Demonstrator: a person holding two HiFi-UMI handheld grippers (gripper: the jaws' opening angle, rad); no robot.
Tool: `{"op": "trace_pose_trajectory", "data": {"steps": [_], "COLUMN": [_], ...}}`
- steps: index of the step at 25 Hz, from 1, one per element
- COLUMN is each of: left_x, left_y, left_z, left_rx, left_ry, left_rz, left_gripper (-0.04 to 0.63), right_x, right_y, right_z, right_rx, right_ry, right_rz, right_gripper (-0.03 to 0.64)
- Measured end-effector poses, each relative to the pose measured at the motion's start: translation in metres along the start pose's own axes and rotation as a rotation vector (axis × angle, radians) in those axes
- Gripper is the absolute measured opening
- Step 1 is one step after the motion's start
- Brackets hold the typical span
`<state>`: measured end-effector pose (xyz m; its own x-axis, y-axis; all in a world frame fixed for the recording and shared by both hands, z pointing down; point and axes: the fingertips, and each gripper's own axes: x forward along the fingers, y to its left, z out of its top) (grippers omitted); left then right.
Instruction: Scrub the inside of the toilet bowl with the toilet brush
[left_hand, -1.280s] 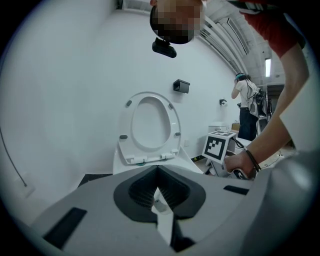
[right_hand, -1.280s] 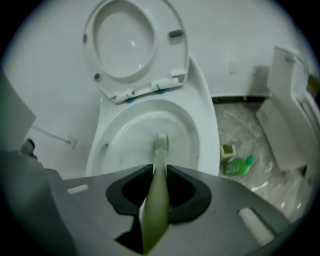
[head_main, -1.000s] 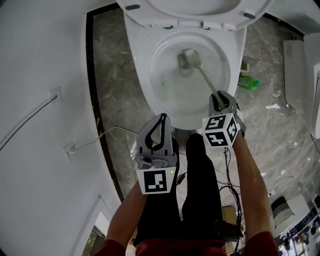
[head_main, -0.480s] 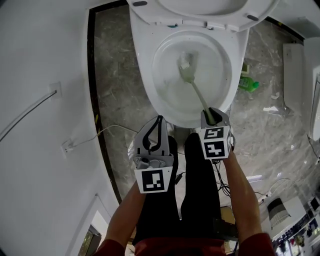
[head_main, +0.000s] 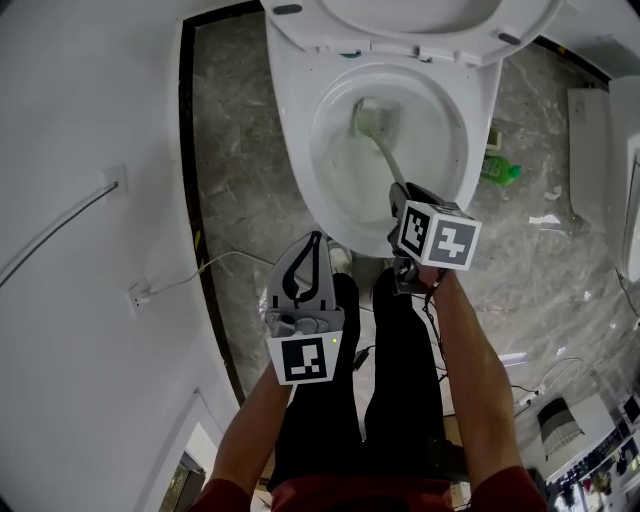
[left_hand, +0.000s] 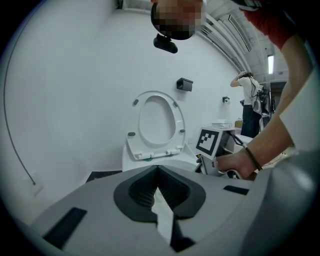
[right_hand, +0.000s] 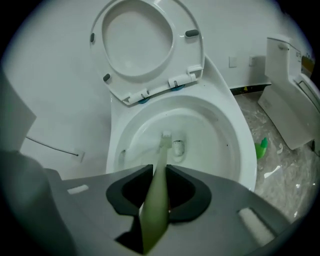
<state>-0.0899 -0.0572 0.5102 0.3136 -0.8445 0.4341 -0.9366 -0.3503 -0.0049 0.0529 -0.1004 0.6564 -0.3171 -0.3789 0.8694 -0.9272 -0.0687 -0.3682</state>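
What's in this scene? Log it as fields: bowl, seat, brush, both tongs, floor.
bowl: white, open
seat: raised
right tongs: shut on brush handle, above bowl's front rim
brush: head down inside bowl
left tongs: shut, empty, short of the bowl
floor: grey, marbled; green bottle lies right of bowl
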Motion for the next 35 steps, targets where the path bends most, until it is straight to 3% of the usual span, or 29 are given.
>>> {"op": "trace_pose_trajectory", "data": {"steps": [7, 13, 21, 29, 35], "left_x": [-0.007, -0.027, -0.067, -0.117, -0.135], "left_y": [-0.007, -0.008, -0.011, -0.001, 0.011], "left_z": [0.019, 0.089, 0.236, 0.378, 0.470], "left_rx": [0.009, -0.039, -0.042, -0.050, -0.032], "left_ry": [0.009, -0.022, -0.138, -0.282, -0.422], "left_rz": [-0.016, 0.000, 0.001, 0.045, 0.066], "left_gripper": [0.005, 0.005, 0.005, 0.005, 0.005], "right_x": [-0.037, -0.143, -0.325, -0.490, -0.582], "right_y": [-0.007, 0.016, 0.063, 0.089, 0.113], "right_z": [-0.003, -0.002, 0.089, 0.185, 0.245], "right_rx": [-0.096, -0.241, -0.382, -0.408, -0.423], "right_ry": [-0.012, -0.104, -0.466, -0.815, -1.042], "right_rz": [-0.029, -0.082, -0.143, -0.193, -0.196], "right_gripper": [0.097, 0.097, 0.097, 0.097, 0.097]}}
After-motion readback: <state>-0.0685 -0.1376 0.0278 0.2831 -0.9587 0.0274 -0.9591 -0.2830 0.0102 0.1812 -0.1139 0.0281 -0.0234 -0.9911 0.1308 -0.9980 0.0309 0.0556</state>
